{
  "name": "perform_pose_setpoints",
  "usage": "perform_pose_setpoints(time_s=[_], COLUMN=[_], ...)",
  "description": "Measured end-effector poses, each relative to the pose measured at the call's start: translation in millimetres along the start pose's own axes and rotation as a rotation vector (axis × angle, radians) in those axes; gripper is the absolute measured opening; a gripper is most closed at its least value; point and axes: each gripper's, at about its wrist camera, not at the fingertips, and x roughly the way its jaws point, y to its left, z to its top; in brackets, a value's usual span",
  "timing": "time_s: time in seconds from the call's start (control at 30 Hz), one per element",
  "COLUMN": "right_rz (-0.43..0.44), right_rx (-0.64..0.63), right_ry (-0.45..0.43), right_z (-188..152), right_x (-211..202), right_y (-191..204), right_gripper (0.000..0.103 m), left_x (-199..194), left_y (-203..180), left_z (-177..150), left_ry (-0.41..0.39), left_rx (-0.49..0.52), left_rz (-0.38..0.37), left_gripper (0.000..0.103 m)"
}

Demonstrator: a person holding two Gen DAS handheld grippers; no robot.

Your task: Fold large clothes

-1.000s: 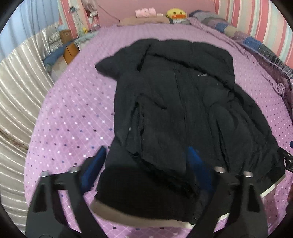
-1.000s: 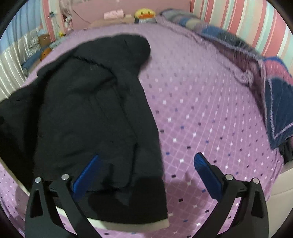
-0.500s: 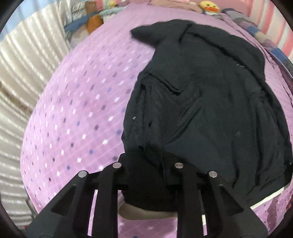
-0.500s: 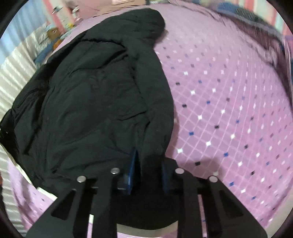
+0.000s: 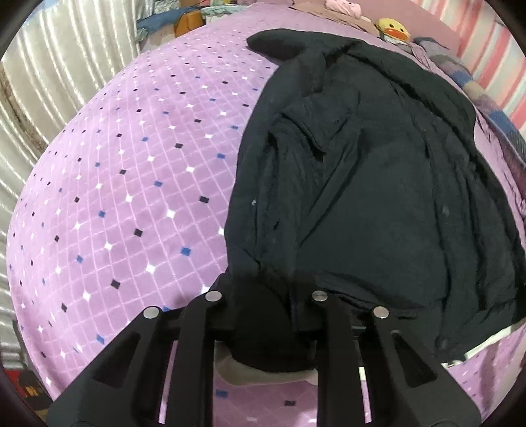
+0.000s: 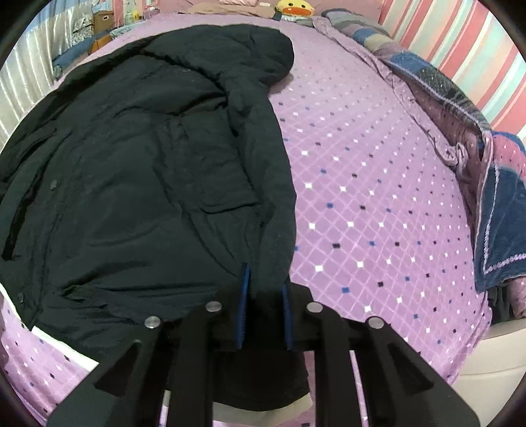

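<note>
**Two wrist views, steep and close over one coat**

Each camera looks forward and steeply down along its own fingers, close above the near hem of the black coat (image 5: 378, 197) (image 6: 148, 180). Both share the coat, purple bedspread (image 5: 131, 180) (image 6: 378, 213) and far duck toy (image 5: 393, 29) (image 6: 293, 7).

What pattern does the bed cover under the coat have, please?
The bed cover is purple with a white diagonal grid and small white, blue and dark diamonds, clearest in the right wrist view.

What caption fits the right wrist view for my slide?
Right gripper clamped on the near hem of a black coat spread on a purple diamond-patterned bedspread.
</note>
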Motion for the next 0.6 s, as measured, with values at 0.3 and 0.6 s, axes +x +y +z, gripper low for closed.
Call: perform_pose_setpoints(time_s=[0.3,0.6], right_rz=[0.095,0.094], right_rx=[0.083,0.044], right_ry=[-0.107,-0.248], right_z=[10,95], right_x=[-30,-56], right_y=[-25,-11], right_gripper=[0.072,0.072], left_x=[-22,-44], left_y=[23,-7], left_z=[16,98], left_ry=[-0.104,-0.186], left_rx=[-0.038,0.117], left_rz=[-0.010,0.054], left_gripper=[0.094,0.100])
